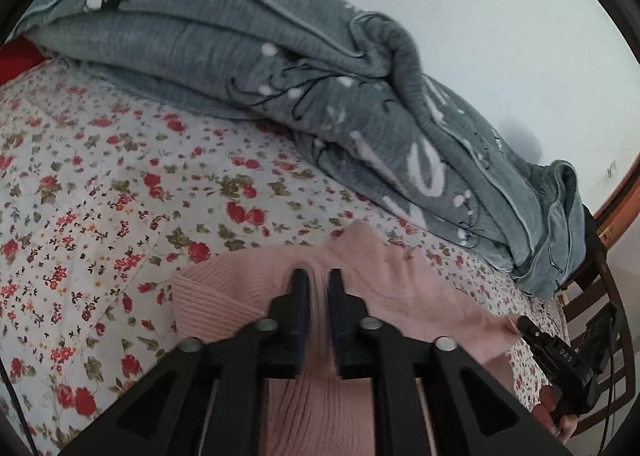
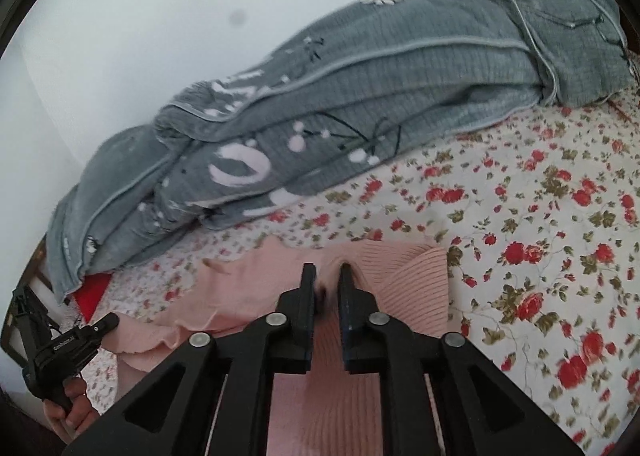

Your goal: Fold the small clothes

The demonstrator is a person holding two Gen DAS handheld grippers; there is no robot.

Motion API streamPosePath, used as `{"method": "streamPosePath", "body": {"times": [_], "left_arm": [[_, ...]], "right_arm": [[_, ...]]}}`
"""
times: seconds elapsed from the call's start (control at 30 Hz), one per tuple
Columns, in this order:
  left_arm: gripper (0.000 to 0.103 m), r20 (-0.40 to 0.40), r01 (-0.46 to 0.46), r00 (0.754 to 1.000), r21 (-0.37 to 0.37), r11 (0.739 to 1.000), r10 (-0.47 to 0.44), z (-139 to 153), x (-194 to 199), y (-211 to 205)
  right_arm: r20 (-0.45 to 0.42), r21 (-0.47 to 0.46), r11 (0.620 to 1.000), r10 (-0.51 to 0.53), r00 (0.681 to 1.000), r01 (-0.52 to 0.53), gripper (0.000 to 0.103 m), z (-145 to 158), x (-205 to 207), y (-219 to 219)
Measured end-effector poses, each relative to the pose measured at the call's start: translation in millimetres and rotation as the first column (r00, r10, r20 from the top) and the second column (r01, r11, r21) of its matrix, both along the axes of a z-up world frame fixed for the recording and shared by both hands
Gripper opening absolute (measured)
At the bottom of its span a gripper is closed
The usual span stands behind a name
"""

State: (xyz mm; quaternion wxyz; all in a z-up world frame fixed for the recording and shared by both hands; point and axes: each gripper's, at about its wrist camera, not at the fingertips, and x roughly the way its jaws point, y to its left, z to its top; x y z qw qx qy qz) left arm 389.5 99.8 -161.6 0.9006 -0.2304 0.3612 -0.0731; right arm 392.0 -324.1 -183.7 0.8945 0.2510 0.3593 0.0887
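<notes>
Pink ribbed garment; red-floral white sheet; grey-green blanket, white motifs.

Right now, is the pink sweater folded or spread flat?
Partly folded: the pink sweater lies doubled on the bedsheet, with fabric bunched between both grippers' fingers.

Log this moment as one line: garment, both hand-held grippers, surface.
garment: pink knit top on floral sheet | left hand-held gripper: fabric between jaws | right hand-held gripper: fabric between jaws | grey blanket behind
</notes>
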Motion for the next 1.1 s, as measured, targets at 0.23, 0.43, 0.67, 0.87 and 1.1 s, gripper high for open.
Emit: {"method": "streamPosePath", "body": {"times": [0.23,0.43,0.67,0.87,1.1], "left_arm": [[0.042,0.078,0.013,0.997,0.059,0.998,-0.017,6,0,5],[0.042,-0.001,0.075,0.997,0.155,0.985,-0.076,-9,17,-15],[0.012,-0.067,0.052,0.997,0.215,0.975,-0.038,-41,28,-19],[0.007,0.026,0.005,1.0,0.165,0.986,-0.009,-29,13,-1],[0.011,-0.058,0.007,0.998,0.248,0.969,0.008,-43,21,-9]], "right_arm": [[0.025,-0.032,0.999,-0.016,1.0,0.017,0.027,0,5,-9],[-0.049,-0.126,0.991,0.027,0.998,-0.033,0.027,-22,20,7],[-0.129,-0.18,0.982,0.036,0.991,-0.059,0.027,-48,31,14],[-0.065,-0.233,0.97,0.052,0.997,-0.066,0.005,-42,27,22],[-0.116,-0.245,0.969,0.015,0.993,-0.043,0.006,-50,35,20]]}}
